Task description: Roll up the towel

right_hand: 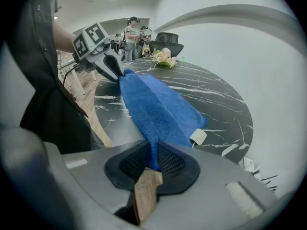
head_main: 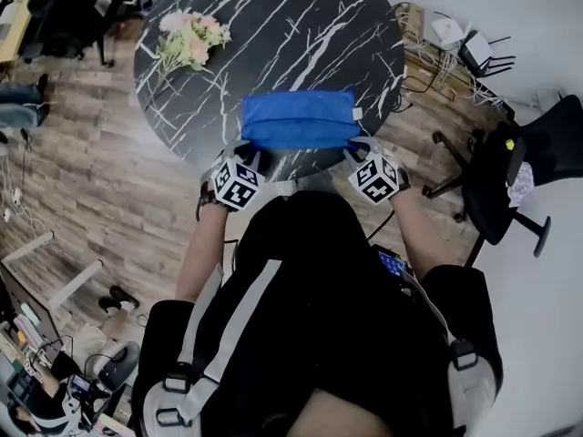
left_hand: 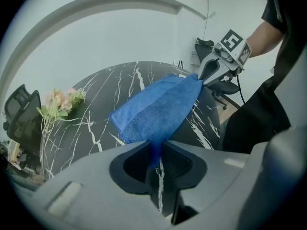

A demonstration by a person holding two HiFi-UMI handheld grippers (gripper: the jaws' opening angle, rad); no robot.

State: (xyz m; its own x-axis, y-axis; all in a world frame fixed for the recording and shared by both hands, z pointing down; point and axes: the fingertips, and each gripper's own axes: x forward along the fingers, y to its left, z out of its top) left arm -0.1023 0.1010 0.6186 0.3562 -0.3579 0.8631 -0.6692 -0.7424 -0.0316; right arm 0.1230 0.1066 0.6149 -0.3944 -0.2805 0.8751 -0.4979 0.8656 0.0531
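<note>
A blue towel (head_main: 299,119), folded into a long strip, lies near the front edge of the round black marble table (head_main: 301,35). A white tag (head_main: 358,113) sticks out at its right end. My left gripper (head_main: 248,157) is shut on the towel's near left corner (left_hand: 154,145). My right gripper (head_main: 357,151) is shut on the near right corner (right_hand: 153,147). Each gripper view shows blue cloth pinched between its pads, with the other gripper (left_hand: 205,73) (right_hand: 115,71) holding the far end. The towel's near edge is lifted and stretched between them.
A bunch of pink flowers (head_main: 189,36) lies at the table's back left. A black office chair (head_main: 515,167) stands to the right, cables and boxes (head_main: 451,39) behind it. Wooden floor surrounds the table. People stand far off in the right gripper view.
</note>
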